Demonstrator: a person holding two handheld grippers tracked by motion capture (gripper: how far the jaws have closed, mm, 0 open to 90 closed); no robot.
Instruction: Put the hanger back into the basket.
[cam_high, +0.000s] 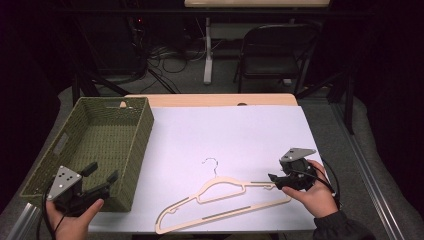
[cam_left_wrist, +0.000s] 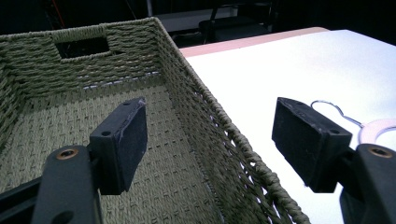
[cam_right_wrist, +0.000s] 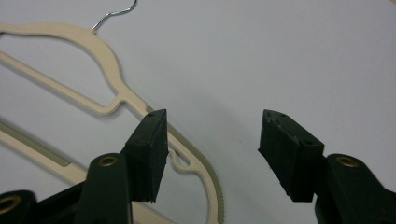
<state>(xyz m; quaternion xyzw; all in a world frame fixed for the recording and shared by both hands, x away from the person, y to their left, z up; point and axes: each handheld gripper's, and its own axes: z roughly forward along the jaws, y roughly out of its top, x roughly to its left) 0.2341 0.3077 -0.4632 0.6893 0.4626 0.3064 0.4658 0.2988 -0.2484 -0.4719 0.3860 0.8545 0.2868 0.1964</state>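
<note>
Reaching for the cream clothes hanger (cam_high: 220, 200) with the right gripper (cam_high: 274, 179) — the approach step, by the look of it, with no grip made yet. Lying flat on the white sheet (cam_high: 235, 135) near the front edge of the table, wire hook (cam_high: 212, 164) pointing away from the person, well apart from the woven green basket (cam_high: 131, 150) at the left. Right gripper low at the hanger's right shoulder, jaws standing fairly wide with nothing pinched between them; in the right gripper view one pad (cam_right_wrist: 152, 149) overlapping the notched shoulder (cam_right_wrist: 194, 156), the other over bare sheet, whether touching the hanger hard to tell. Left gripper (cam_high: 102, 181) held at the basket's near corner, jaws open wide and empty, straddling the basket wall (cam_left_wrist: 219, 135) in its own view without pressing it. Next, probably: lowering and shifting the right jaws so the thin shoulder sits squarely between the pads, then closing firmly — a flat, slim bar, likely to slip or pivot if caught at the very tip.
</note>
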